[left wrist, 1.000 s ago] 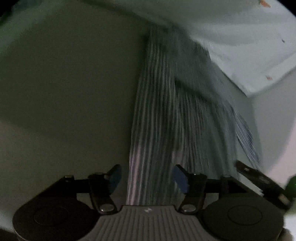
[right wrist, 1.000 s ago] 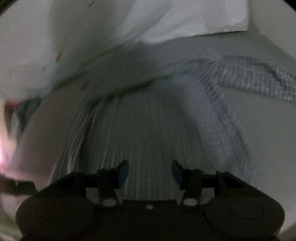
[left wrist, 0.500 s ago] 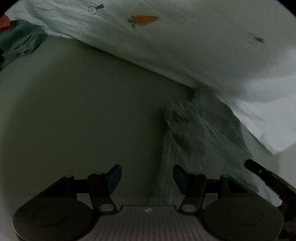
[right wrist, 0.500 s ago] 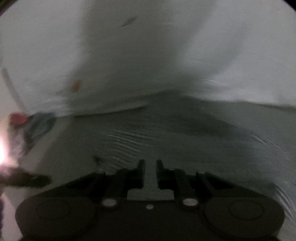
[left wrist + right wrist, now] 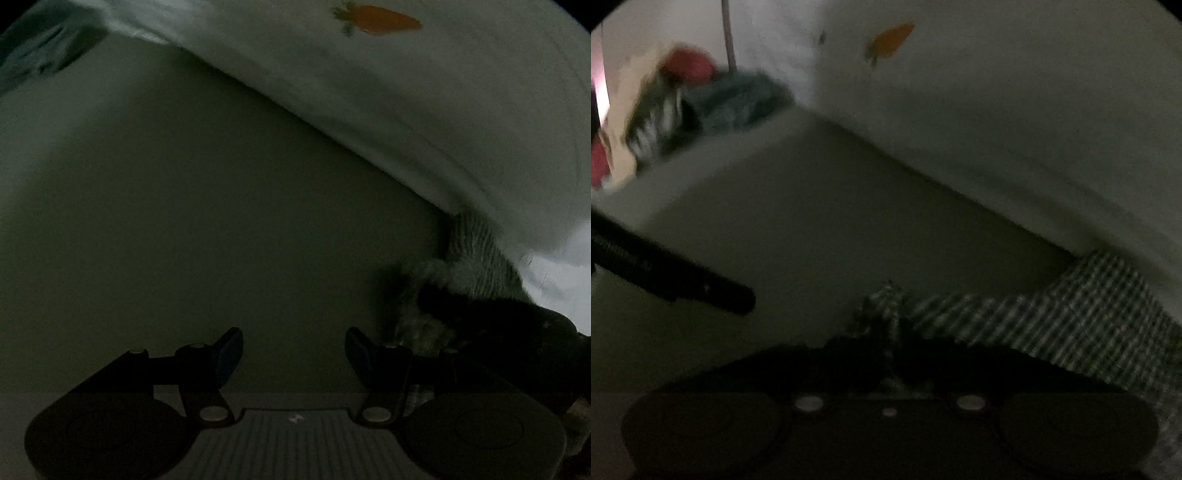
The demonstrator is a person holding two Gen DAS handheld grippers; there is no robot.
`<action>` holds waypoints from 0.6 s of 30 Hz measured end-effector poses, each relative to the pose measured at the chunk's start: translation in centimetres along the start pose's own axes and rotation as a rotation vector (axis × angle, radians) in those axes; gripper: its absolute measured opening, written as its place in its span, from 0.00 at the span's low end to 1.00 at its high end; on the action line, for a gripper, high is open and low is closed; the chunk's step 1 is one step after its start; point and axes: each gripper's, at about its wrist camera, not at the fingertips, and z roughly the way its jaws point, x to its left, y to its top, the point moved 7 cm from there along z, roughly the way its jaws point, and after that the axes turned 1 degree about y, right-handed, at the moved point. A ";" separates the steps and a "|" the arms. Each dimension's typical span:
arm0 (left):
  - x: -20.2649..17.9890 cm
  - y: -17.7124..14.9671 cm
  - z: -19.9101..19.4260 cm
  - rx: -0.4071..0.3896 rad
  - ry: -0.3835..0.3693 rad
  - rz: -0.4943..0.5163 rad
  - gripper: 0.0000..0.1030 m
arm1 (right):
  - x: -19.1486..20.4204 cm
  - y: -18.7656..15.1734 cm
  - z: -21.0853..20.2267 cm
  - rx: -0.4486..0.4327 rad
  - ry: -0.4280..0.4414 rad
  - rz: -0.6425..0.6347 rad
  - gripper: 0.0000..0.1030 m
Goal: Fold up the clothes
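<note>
A blue-and-white striped garment [image 5: 1071, 314] lies at the right of the grey surface [image 5: 849, 221], its far part tucked under a white carrot-print sheet [image 5: 1015, 110]. My right gripper [image 5: 894, 347] is shut on a bunched corner of the striped garment [image 5: 886, 299]; its jaws are still closing and the pads press the fabric. In the left wrist view the same gripper appears as a dark shape [image 5: 498, 317] pinching the striped garment [image 5: 476, 251]. My left gripper [image 5: 293, 350] stands open over bare surface, left of the garment, with nothing between its fingers.
The white carrot-print sheet [image 5: 406, 110] drapes across the top of both views. A pile of dark green and striped clothes [image 5: 731, 99] with something red [image 5: 687, 66] sits at the far left. The left gripper's finger [image 5: 683, 277] juts in from the left.
The right gripper went from open over the spread garment to shut on its corner, rolling and sweeping sideways. The left gripper slid off the garment onto bare surface, staying open.
</note>
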 end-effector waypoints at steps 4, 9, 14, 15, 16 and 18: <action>0.0 -0.1 -0.3 -0.005 0.028 0.008 0.60 | -3.9 2.0 -0.1 -0.125 0.042 0.273 0.05; -2.8 -0.3 -1.3 -0.026 0.060 0.103 0.60 | -3.2 0.3 4.0 0.051 -0.117 0.122 0.15; -6.9 -1.7 -2.2 -0.050 0.067 0.212 0.61 | -5.6 -0.7 -5.1 -0.184 -0.192 0.346 0.63; -7.8 -2.1 -2.1 -0.047 0.068 0.239 0.61 | -6.5 -1.7 -7.1 -0.210 -0.229 0.380 0.63; -8.6 -2.7 -2.0 -0.041 0.068 0.261 0.61 | -7.8 -3.5 -9.3 -0.216 -0.296 0.422 0.63; -9.9 -3.5 -1.5 -0.026 0.063 0.295 0.61 | -10.2 -7.5 -12.9 -0.202 -0.430 0.505 0.63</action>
